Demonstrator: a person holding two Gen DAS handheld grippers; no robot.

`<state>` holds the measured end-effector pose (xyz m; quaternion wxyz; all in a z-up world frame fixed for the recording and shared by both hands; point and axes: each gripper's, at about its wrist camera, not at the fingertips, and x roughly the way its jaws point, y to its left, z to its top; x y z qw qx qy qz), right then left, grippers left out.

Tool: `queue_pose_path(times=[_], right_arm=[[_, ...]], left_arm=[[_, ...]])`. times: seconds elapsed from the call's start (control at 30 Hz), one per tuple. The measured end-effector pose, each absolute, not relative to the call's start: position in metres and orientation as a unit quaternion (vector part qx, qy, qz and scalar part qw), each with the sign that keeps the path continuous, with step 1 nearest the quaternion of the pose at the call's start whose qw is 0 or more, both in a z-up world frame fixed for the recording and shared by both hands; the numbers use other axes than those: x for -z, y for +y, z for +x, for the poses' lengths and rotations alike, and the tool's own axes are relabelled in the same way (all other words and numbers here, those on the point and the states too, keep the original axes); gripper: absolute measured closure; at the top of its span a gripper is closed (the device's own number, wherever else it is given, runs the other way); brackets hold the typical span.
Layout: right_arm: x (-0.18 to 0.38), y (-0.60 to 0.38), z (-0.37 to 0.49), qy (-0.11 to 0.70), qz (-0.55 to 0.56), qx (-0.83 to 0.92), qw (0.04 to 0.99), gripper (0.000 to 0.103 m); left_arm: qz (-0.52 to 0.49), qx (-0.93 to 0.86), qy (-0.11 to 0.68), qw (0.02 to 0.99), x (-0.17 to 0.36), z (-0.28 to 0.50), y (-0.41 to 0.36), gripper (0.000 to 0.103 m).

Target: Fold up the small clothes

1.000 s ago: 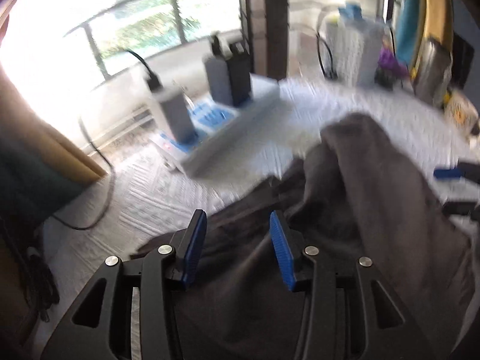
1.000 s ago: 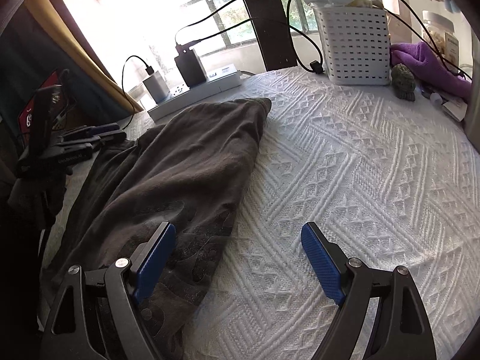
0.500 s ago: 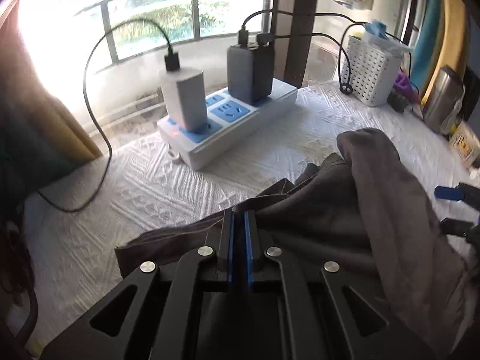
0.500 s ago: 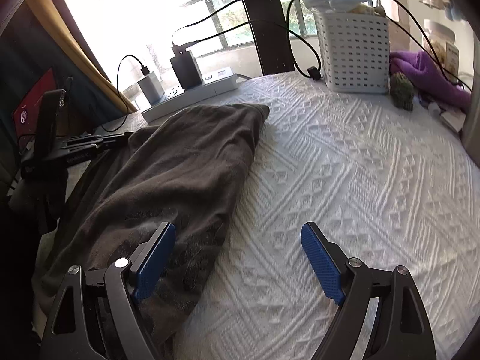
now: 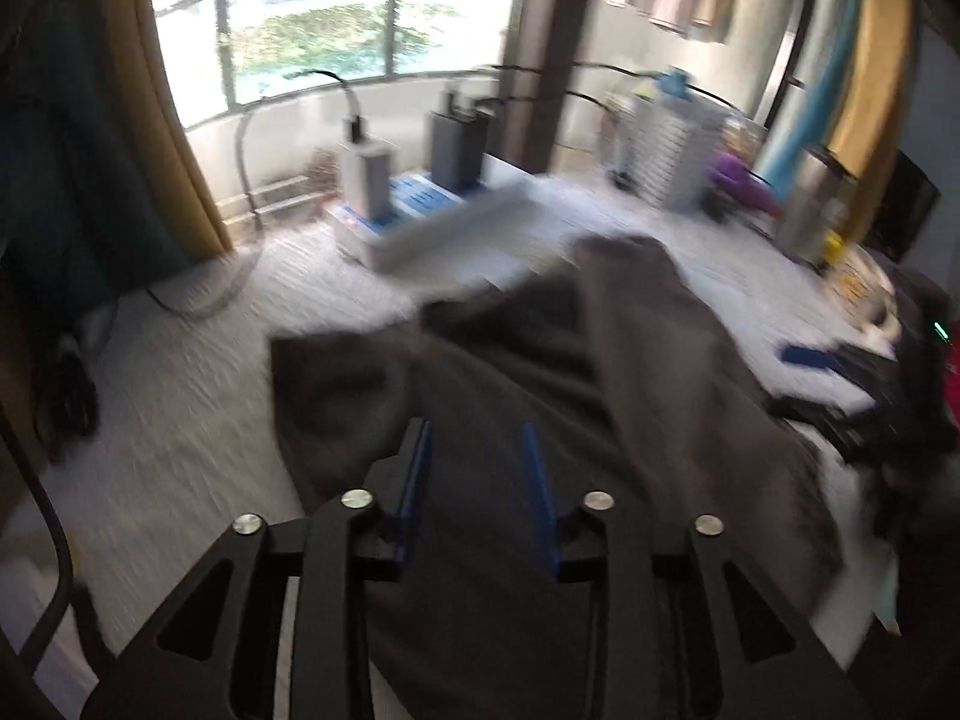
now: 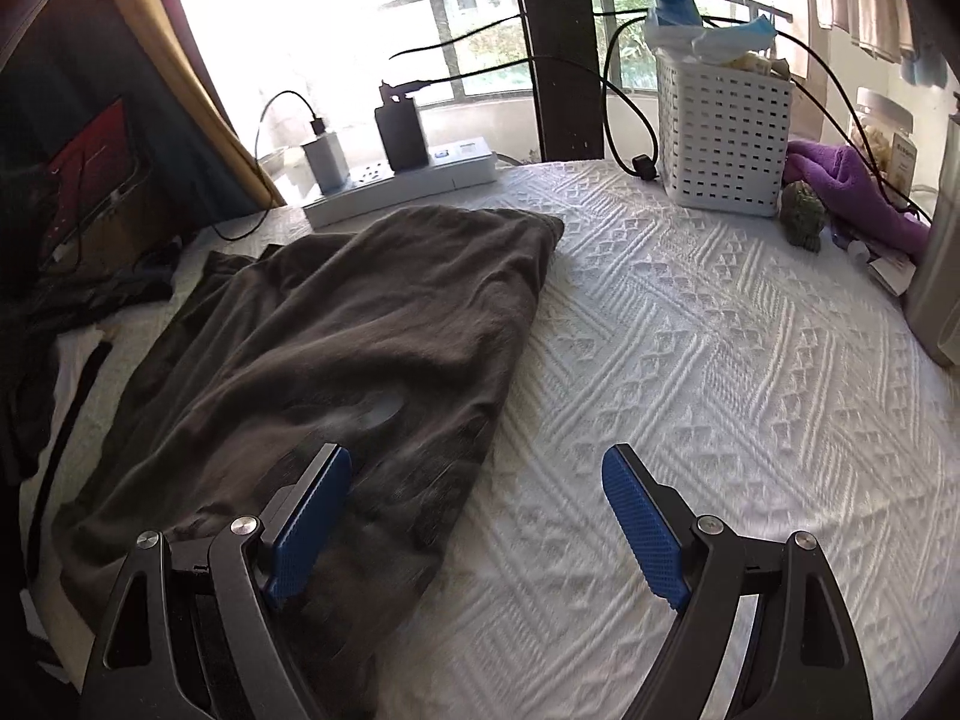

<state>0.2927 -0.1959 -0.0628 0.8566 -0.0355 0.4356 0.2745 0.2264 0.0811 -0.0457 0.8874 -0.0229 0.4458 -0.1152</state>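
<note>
A white textured cloth covers the table, and on its left half the dark grey garment is spread, folded lengthwise, its far end near the power strip by the window. A white basket and purple cloth stand well apart at the far right.

Half a second ago the left gripper was seen clamped on the garment's near-left edge; its jaws have just been opening, and now they stand partly apart above the fabric with nothing pinched between the pads. The left wrist view is heavily blurred and shows more of the room than before, so the gripper is judged to have been pulled back and lifted after release. The edge has been left lying flat on the table.

The right gripper is seen unchanged: jaws wide, empty, hovering over the garment's near-right edge, one pad above fabric and the other above bare cloth.

One fold is judged placed; a crosswise fold appears to remain.
</note>
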Motion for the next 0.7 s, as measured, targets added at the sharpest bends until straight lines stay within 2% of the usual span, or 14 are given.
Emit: queue_pose_path(times=[0.2, 0.27, 0.43, 0.5, 0.6, 0.63, 0.67, 0.7], right_arm=[[0.055, -0.196, 0.269, 0.428, -0.038, -0.281, 0.858, 0.016], [0.053, -0.196, 0.261, 0.426, -0.04, -0.282, 0.859, 0.016], [0.054, -0.198, 0.245, 0.428, -0.045, -0.285, 0.856, 0.016], [0.056, -0.198, 0.238, 0.432, -0.049, -0.287, 0.853, 0.016], [0.06, -0.198, 0.228, 0.436, -0.059, -0.286, 0.851, 0.016], [0.061, -0.199, 0.225, 0.438, -0.062, -0.285, 0.85, 0.016], [0.063, -0.2, 0.222, 0.44, -0.066, -0.284, 0.849, 0.016], [0.065, -0.201, 0.22, 0.442, -0.07, -0.284, 0.848, 0.016]], left_arm=[[-0.04, 0.179, 0.477, 0.86, 0.06, 0.173, 0.046, 0.068], [-0.049, 0.189, 0.483, 0.854, 0.064, 0.158, 0.042, 0.063], [-0.074, 0.191, 0.478, 0.854, 0.065, 0.132, 0.041, 0.058], [-0.08, 0.189, 0.475, 0.856, 0.065, 0.126, 0.042, 0.044], [-0.076, 0.19, 0.474, 0.857, 0.07, 0.118, 0.039, 0.045], [-0.064, 0.187, 0.469, 0.861, 0.072, 0.116, 0.036, 0.046], [-0.052, 0.184, 0.465, 0.864, 0.074, 0.114, 0.033, 0.069], [-0.043, 0.181, 0.47, 0.863, 0.079, 0.111, 0.032, 0.087]])
